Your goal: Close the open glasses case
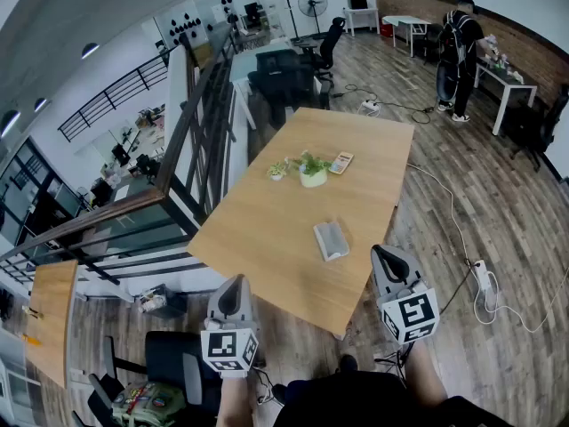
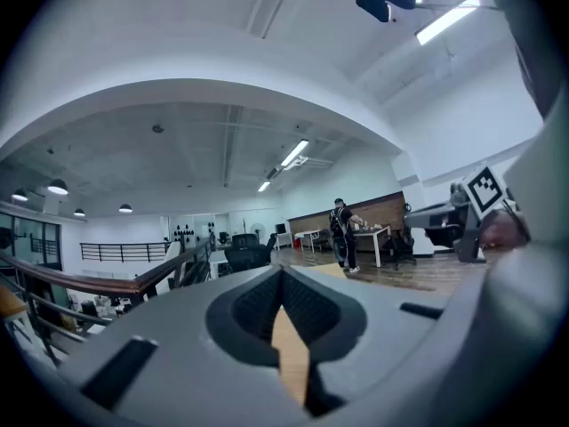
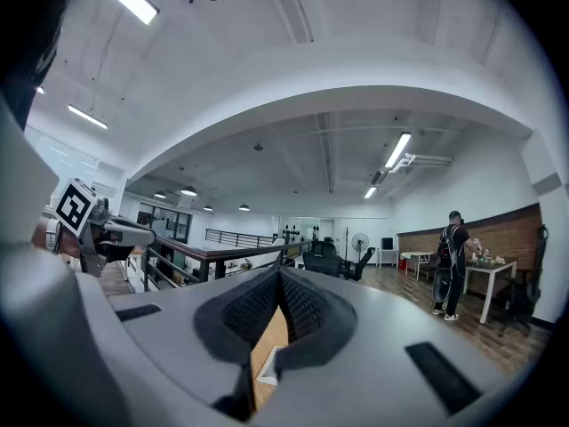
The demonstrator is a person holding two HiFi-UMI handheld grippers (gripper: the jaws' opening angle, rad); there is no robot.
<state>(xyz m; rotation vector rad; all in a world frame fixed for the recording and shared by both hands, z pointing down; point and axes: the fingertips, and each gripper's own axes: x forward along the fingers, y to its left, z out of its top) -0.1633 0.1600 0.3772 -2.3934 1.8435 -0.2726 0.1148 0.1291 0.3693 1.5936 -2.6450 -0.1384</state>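
Left gripper [image 1: 234, 285], right gripper [image 1: 384, 256]: jaws closed together, nothing held, both positioned level at the near edge of the wooden table [image 1: 356, 149]. Glasses case [image 1: 331, 240]: open, laid on the table, untouched.

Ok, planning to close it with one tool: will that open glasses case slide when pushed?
The case looks small and probably light on the smooth table, so it may slide. Its two halves look stiff, likely a hard shell. Nothing beside it would brace it.
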